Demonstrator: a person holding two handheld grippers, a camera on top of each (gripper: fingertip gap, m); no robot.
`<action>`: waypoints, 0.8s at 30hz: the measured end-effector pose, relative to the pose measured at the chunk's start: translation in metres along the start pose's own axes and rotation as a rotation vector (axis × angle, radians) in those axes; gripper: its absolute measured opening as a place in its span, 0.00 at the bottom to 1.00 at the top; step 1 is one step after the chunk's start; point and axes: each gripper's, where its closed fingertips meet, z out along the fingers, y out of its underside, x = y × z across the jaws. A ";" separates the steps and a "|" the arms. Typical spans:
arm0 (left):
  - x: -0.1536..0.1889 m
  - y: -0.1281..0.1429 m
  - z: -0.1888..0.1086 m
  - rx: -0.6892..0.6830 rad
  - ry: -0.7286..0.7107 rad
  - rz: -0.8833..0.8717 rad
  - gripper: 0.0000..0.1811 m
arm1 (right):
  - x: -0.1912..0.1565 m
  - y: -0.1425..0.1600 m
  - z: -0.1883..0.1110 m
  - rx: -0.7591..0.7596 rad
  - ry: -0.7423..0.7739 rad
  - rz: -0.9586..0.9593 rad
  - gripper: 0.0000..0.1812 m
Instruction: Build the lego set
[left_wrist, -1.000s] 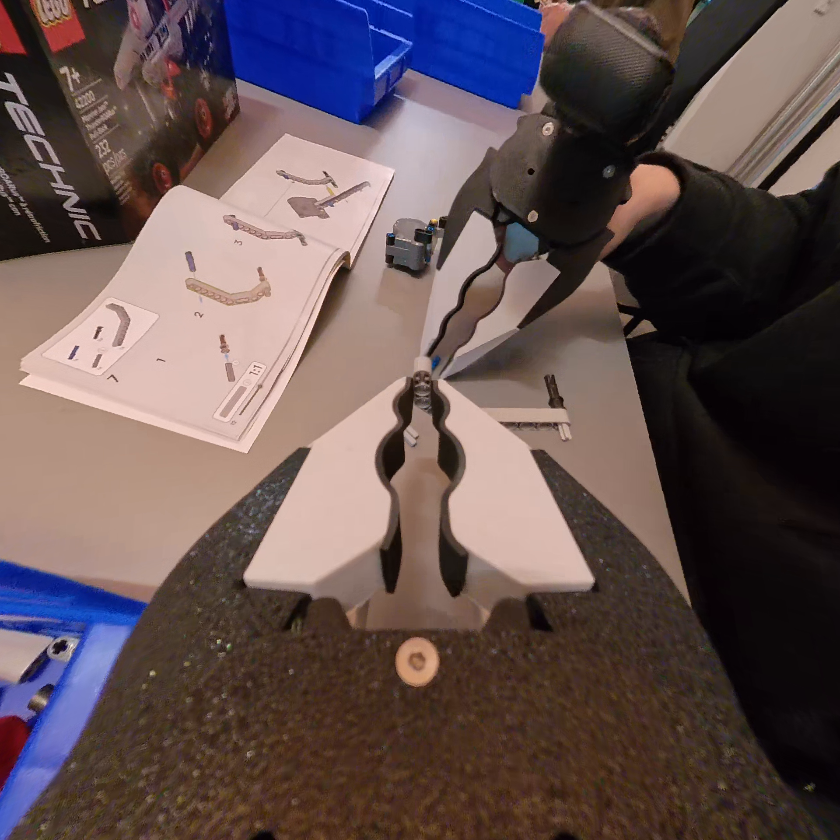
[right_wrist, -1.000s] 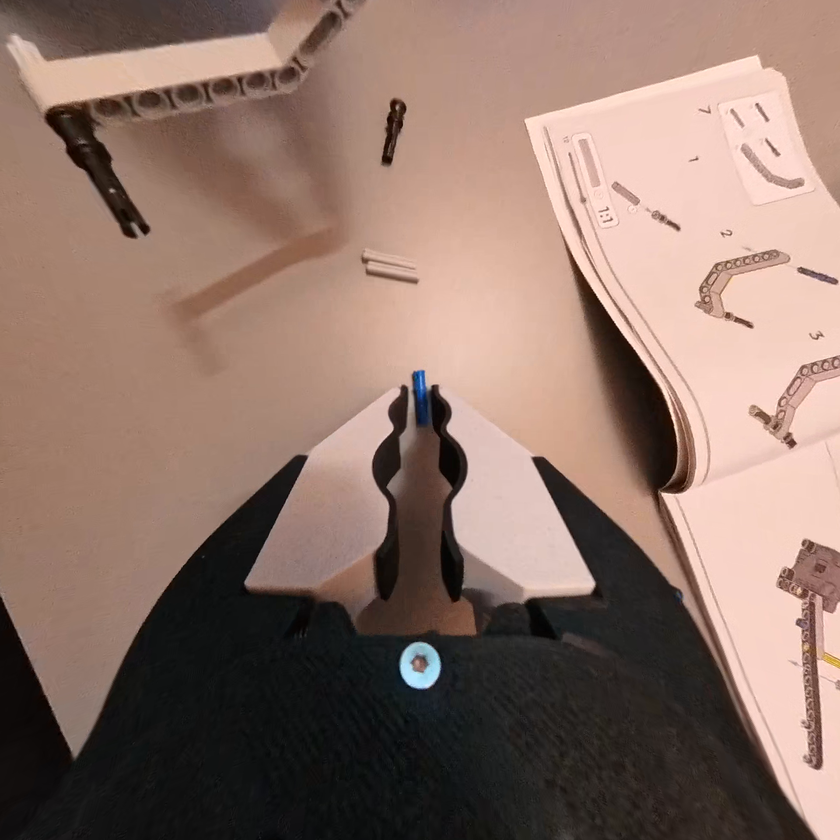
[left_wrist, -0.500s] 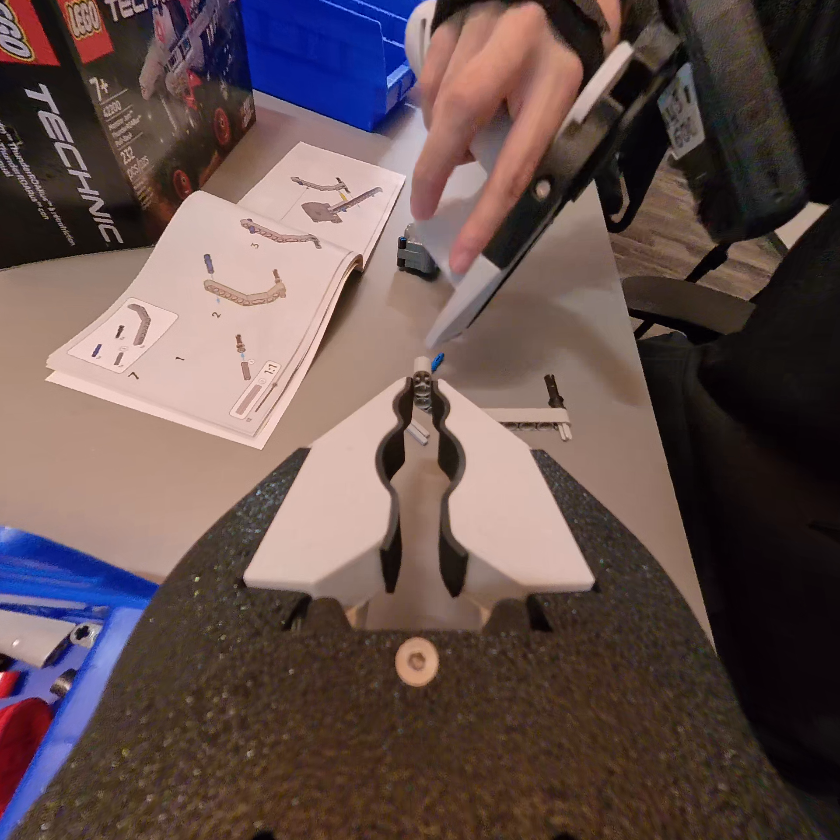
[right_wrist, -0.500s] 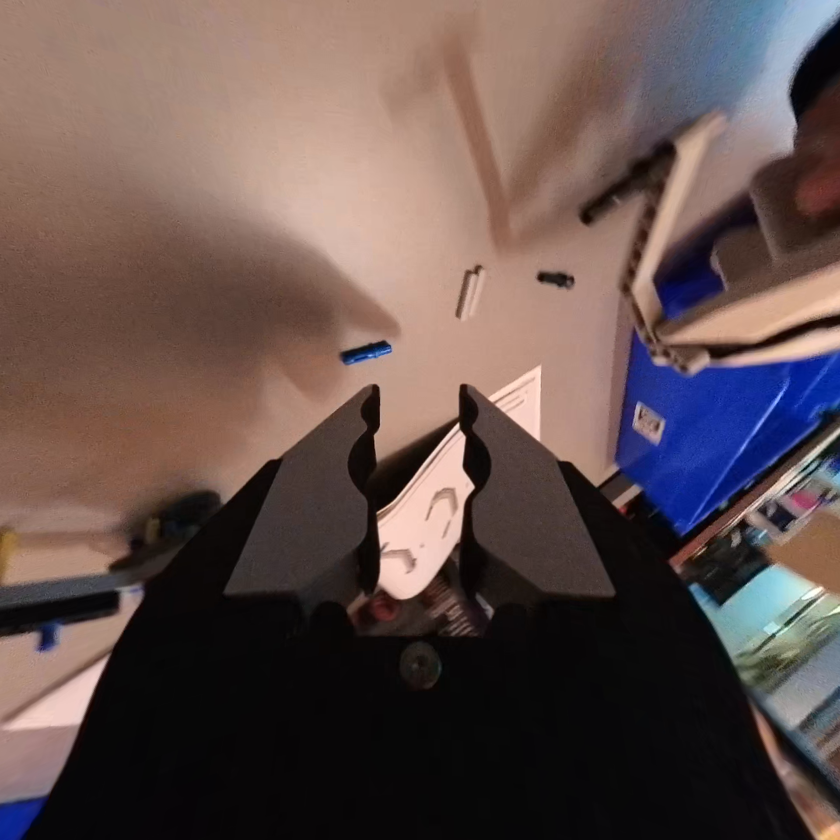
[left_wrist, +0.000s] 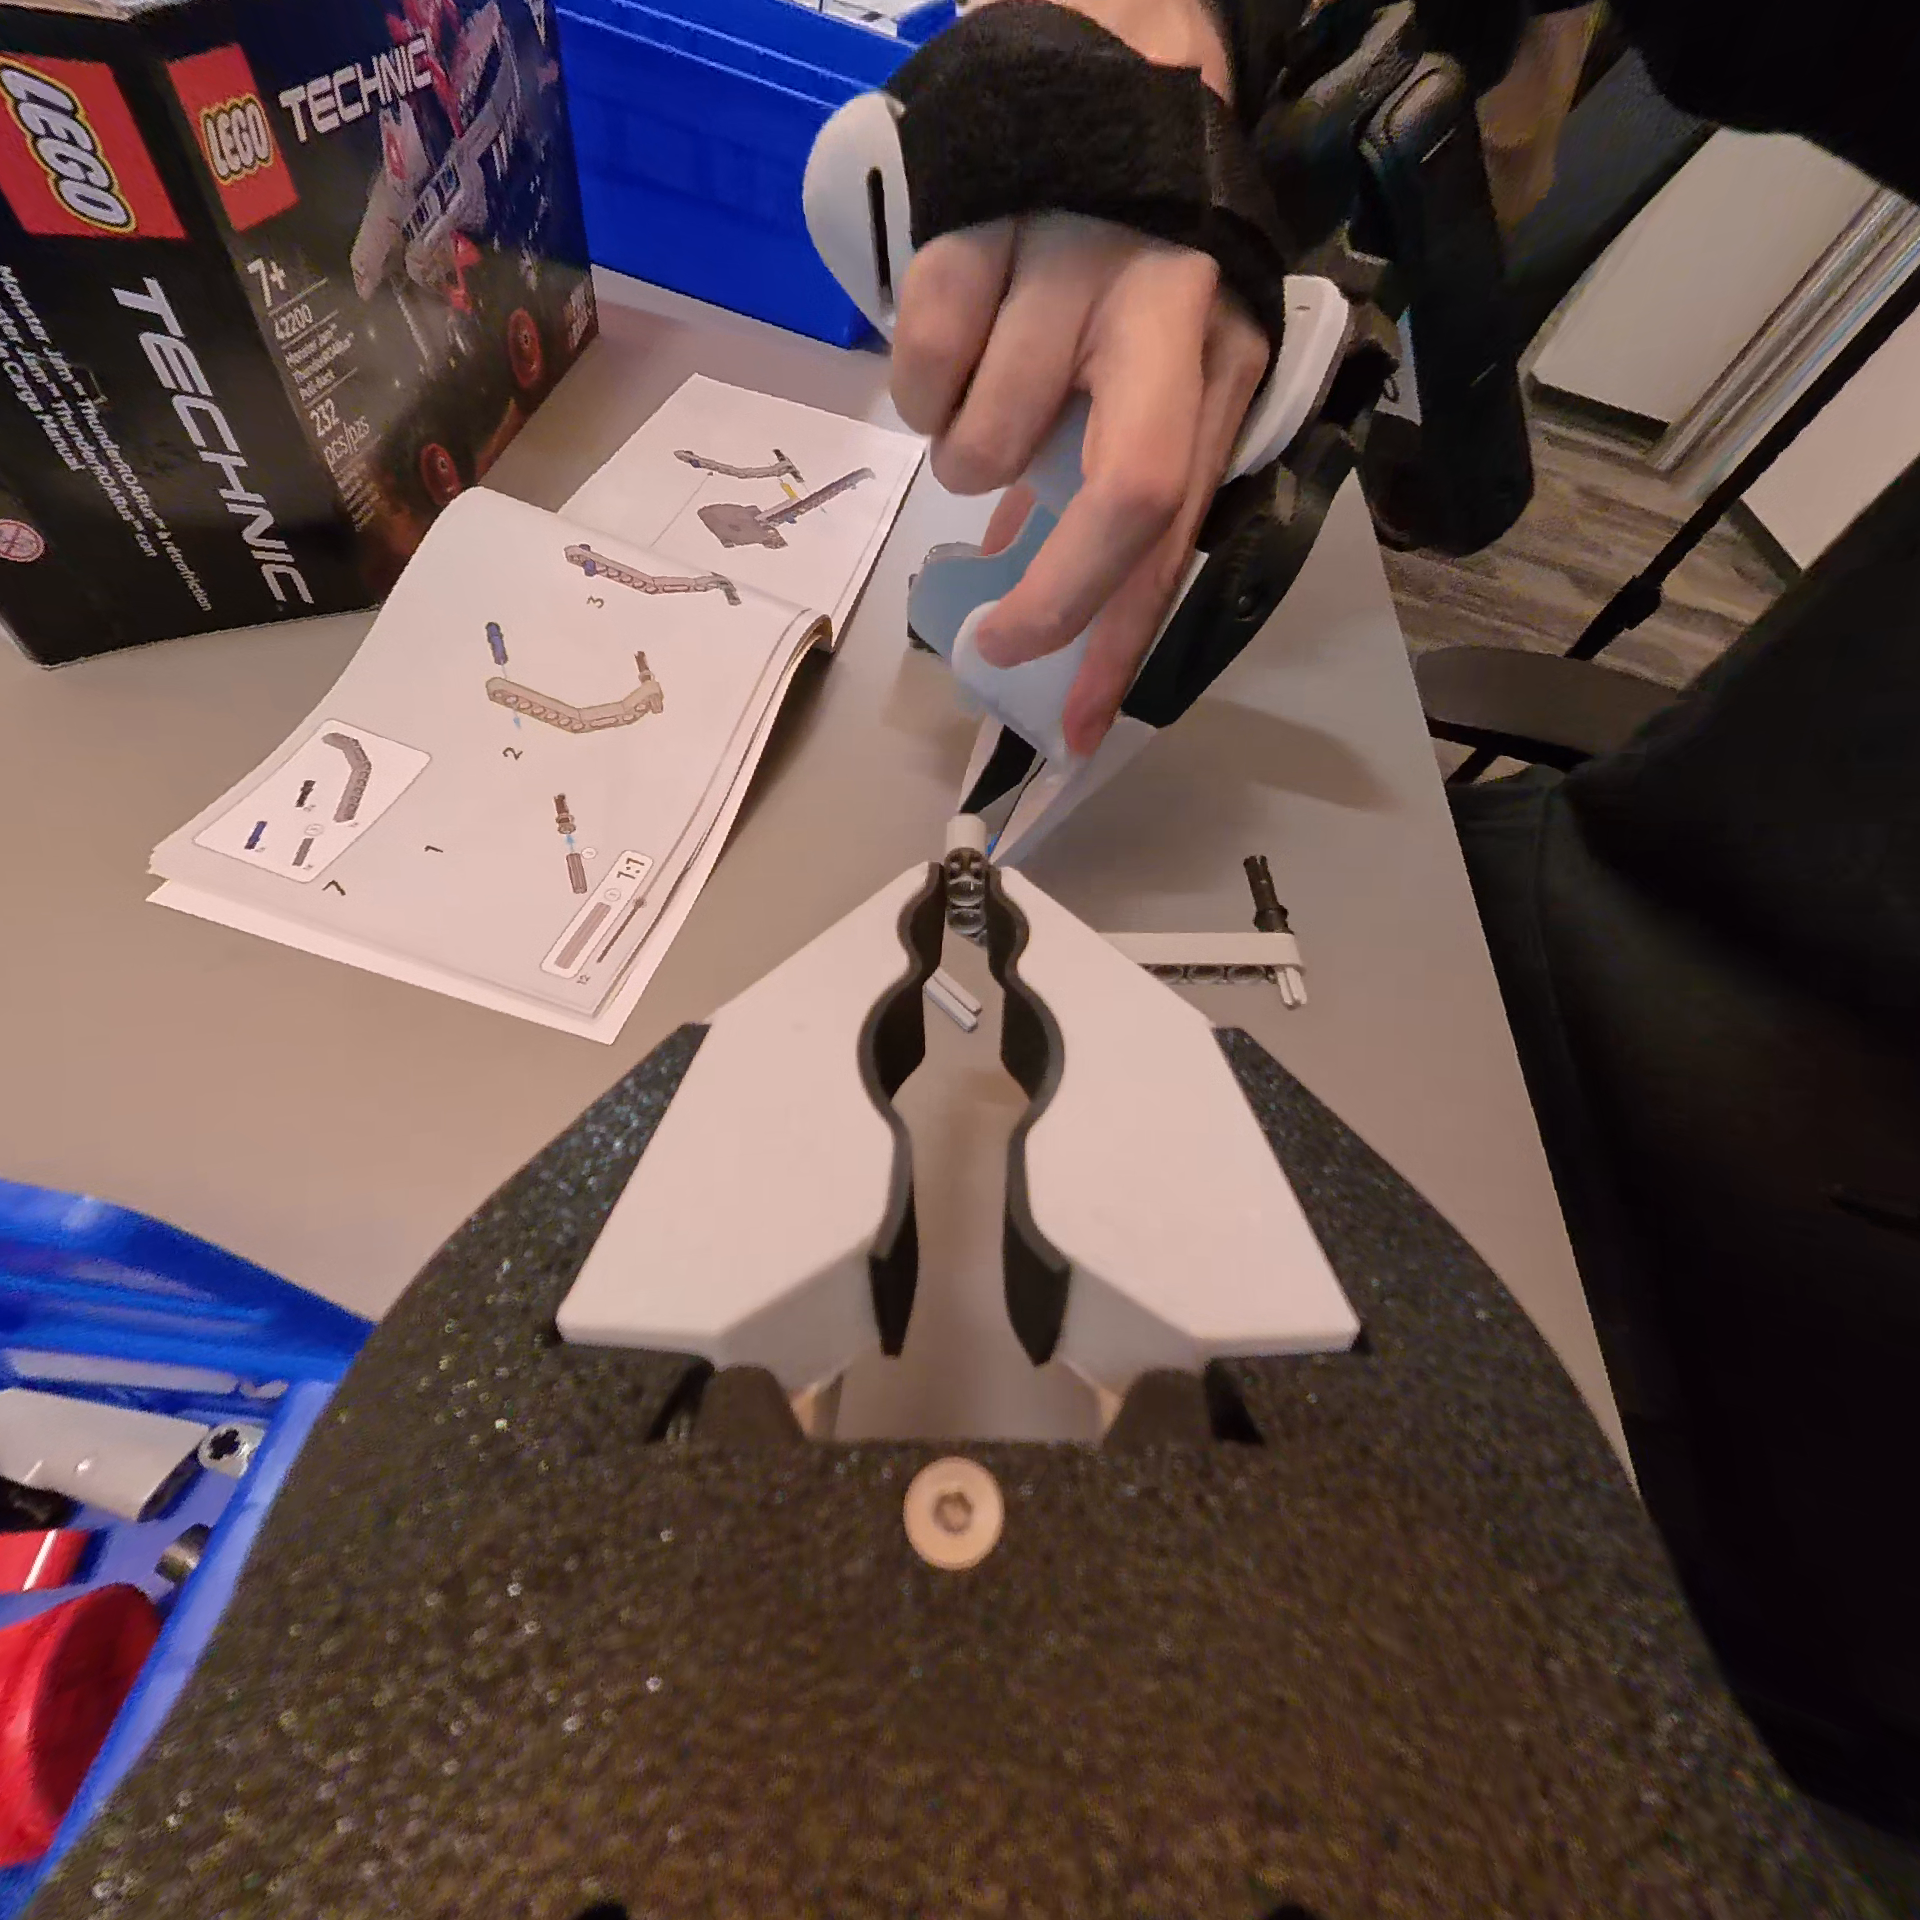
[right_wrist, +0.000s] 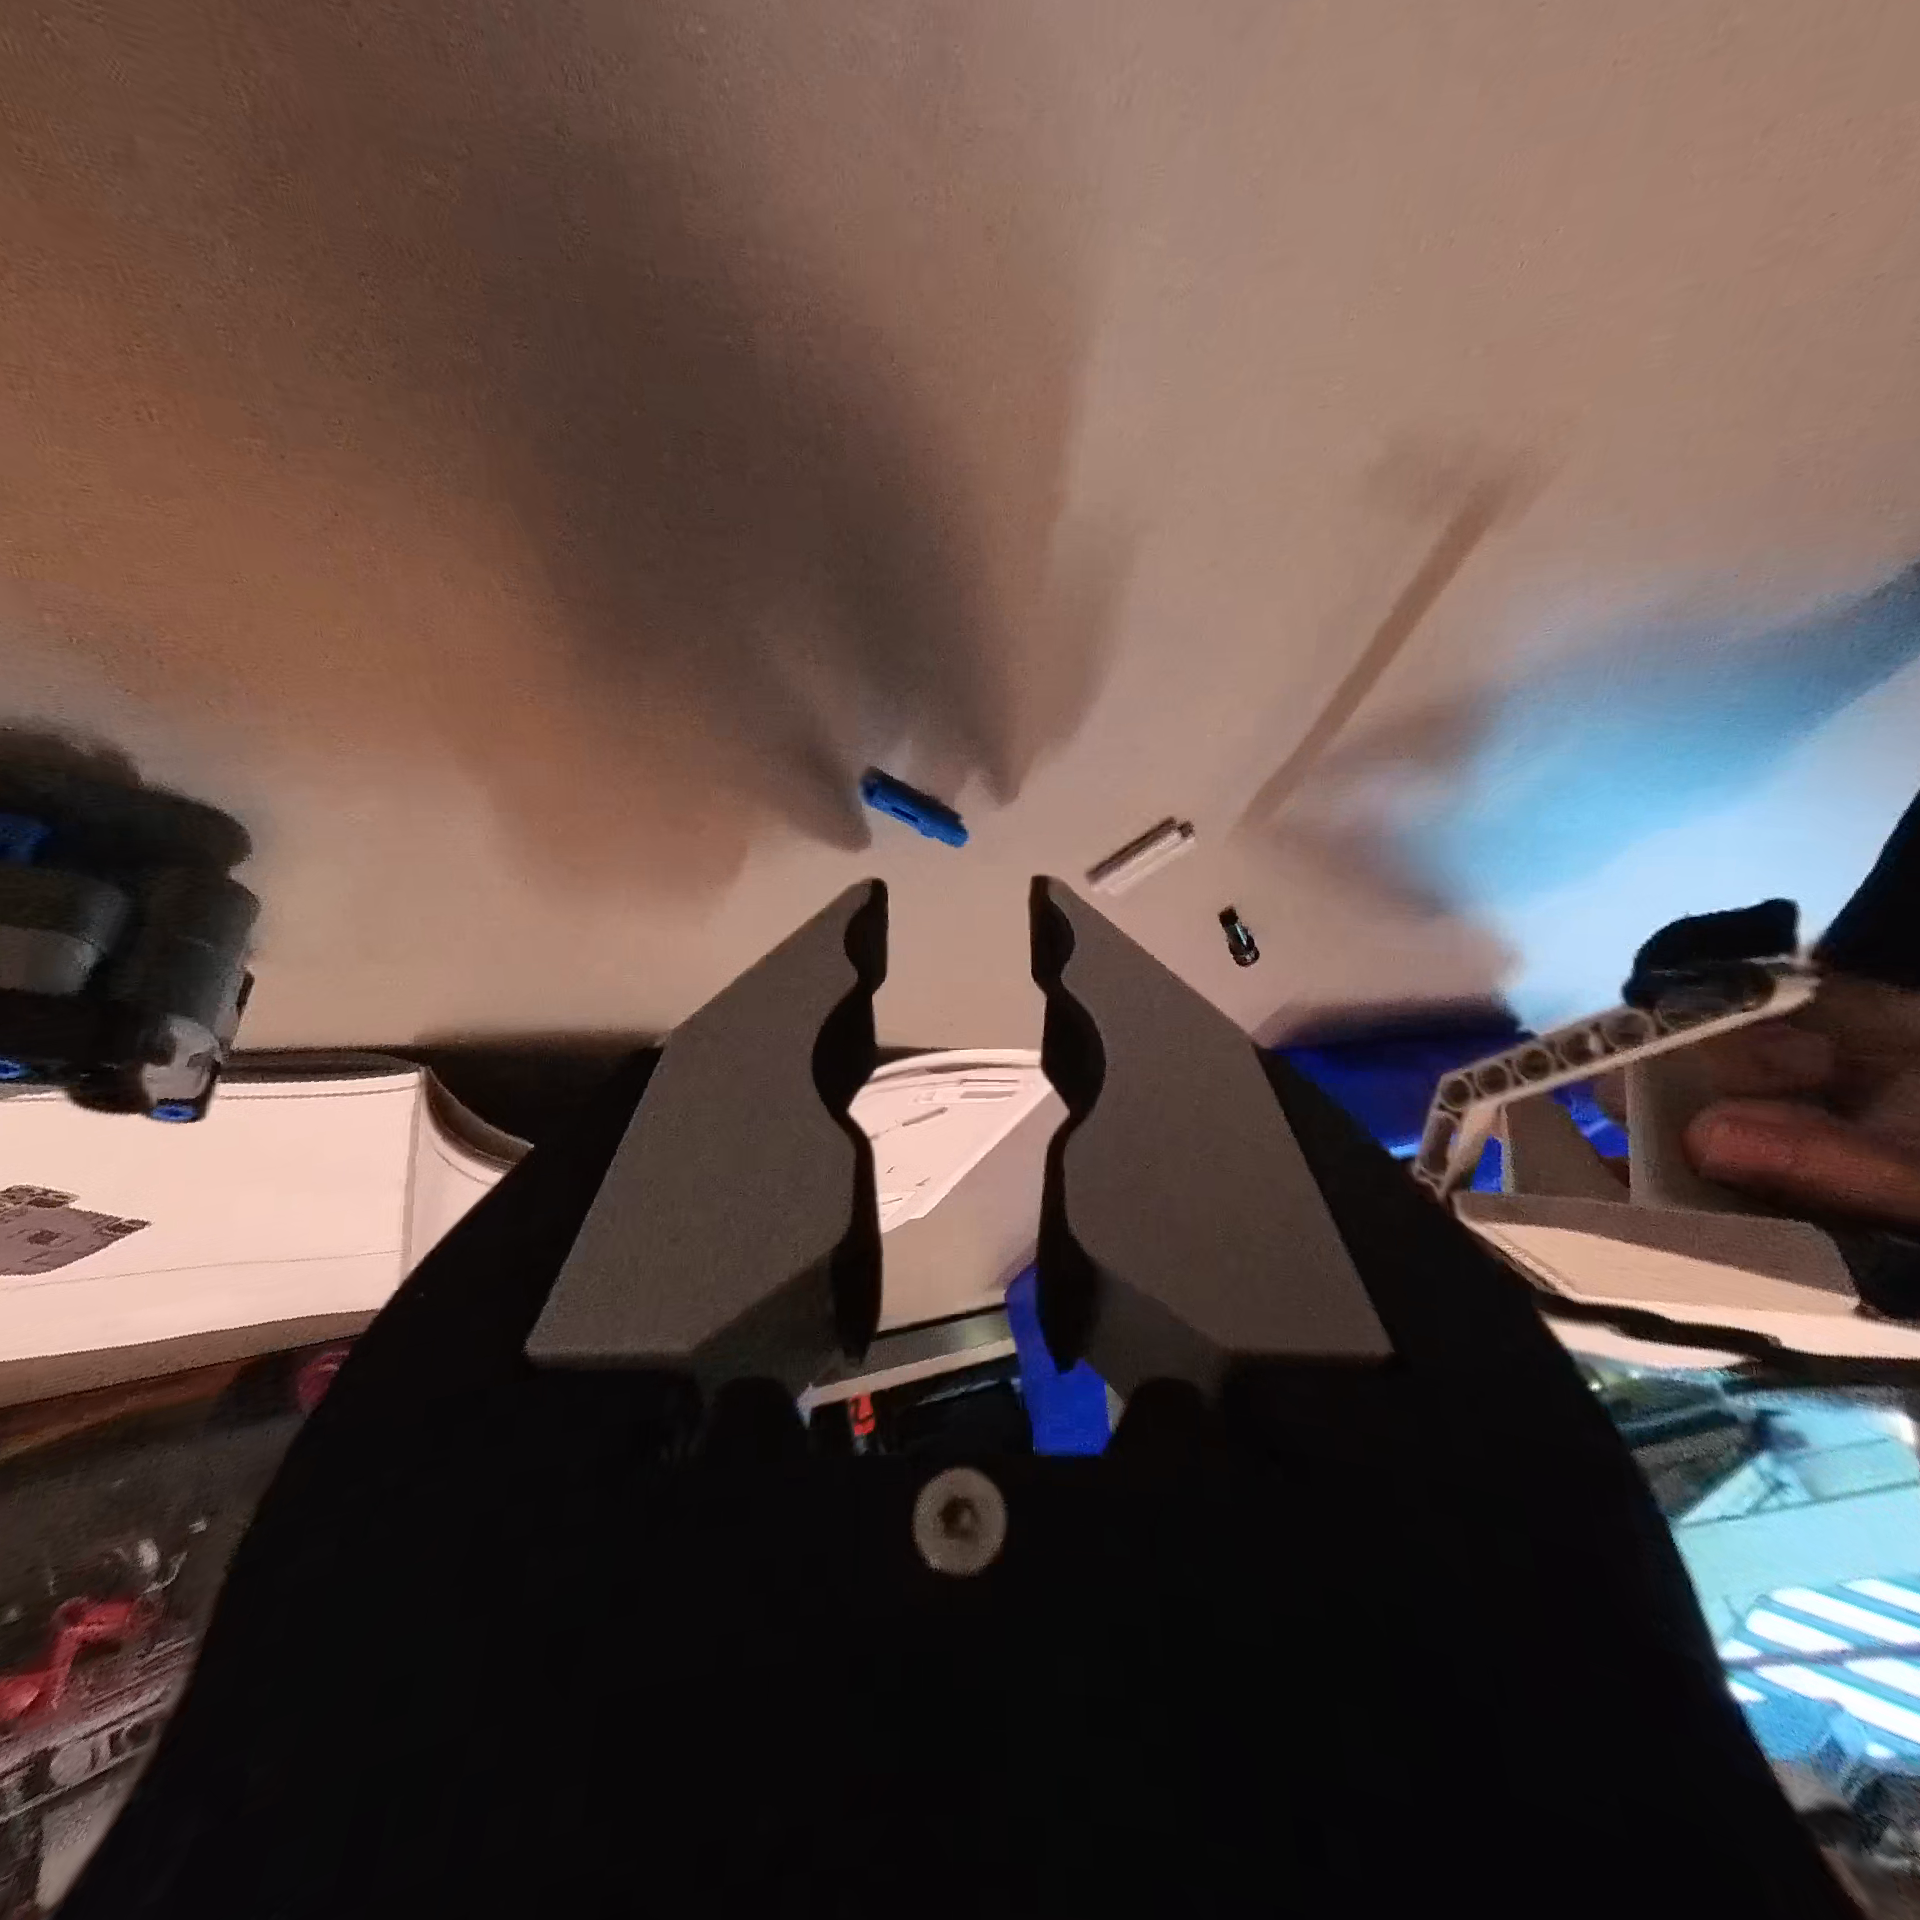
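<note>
My left gripper (left_wrist: 966, 883) is shut on a white bent beam (left_wrist: 1216, 956) that carries a black pin (left_wrist: 1262, 894), and holds it above the table. The beam also shows at the right of the right wrist view (right_wrist: 1558, 1049). My right gripper (right_wrist: 958, 894) is open and empty. It points down at the table just beyond the left gripper's tips (left_wrist: 997, 821). A small blue pin (right_wrist: 912, 805) lies on the table just past the right fingertips, not between them.
Two short white axle pieces (right_wrist: 1138, 854) and a loose black pin (right_wrist: 1236, 935) lie near the blue pin. An open instruction booklet (left_wrist: 540, 748), the set's box (left_wrist: 208, 312), blue bins (left_wrist: 707, 156) and a small grey assembly (right_wrist: 114, 977) surround the spot. One gripper's finger ends stand about 11 cm off the other's.
My right gripper held the blue pin a second ago; it has opened, the pin now lies on the table, and the gripper has swung round and come down close to it. The left still holds the beam.
</note>
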 end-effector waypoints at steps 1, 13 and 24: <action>0.000 0.000 0.000 0.001 0.001 0.001 0.03 | -0.003 -0.004 0.001 0.015 -0.007 -0.012 0.13; 0.003 0.000 0.003 -0.005 0.013 0.007 0.03 | -0.002 -0.012 0.008 0.051 -0.001 0.076 0.01; 0.007 0.002 0.006 -0.022 0.035 0.014 0.03 | 0.005 -0.028 0.005 0.193 -0.211 1.116 0.02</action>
